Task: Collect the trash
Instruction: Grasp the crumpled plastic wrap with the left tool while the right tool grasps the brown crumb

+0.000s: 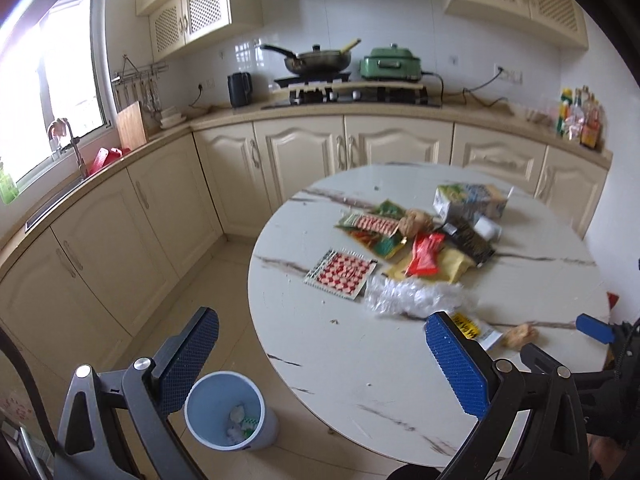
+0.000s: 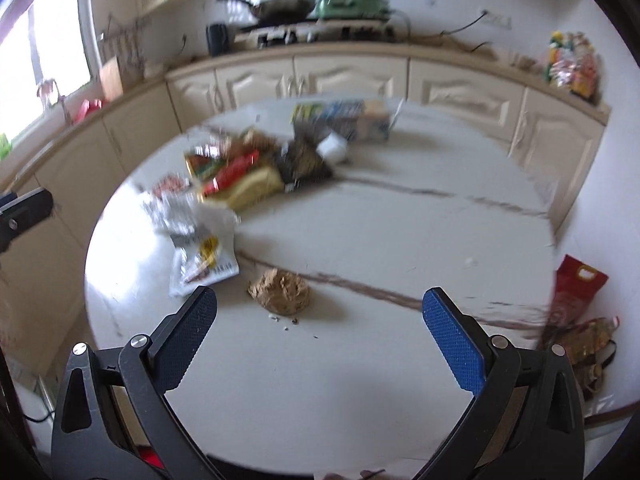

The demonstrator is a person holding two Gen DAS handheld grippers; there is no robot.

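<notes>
Trash lies scattered on a round white marble table (image 1: 380,380): a red checked wrapper (image 1: 340,274), a clear crumpled plastic bag (image 1: 412,296), a red packet (image 1: 426,256), a yellow bag (image 1: 440,266), a carton (image 1: 470,200). A blue bin (image 1: 230,416) stands on the floor left of the table, with some trash inside. My left gripper (image 1: 324,344) is open, held above the table's near-left edge. My right gripper (image 2: 320,316) is open too, with a crumpled brown paper ball (image 2: 282,286) just beyond its fingers. A white and yellow wrapper (image 2: 204,256) lies left of that ball.
Cream cabinets and a counter (image 1: 312,114) curve behind the table, carrying a stove, a wok, a green cooker, a kettle and bottles. A sink (image 1: 60,192) sits under the window at left. A red bag (image 2: 576,288) leans right of the table.
</notes>
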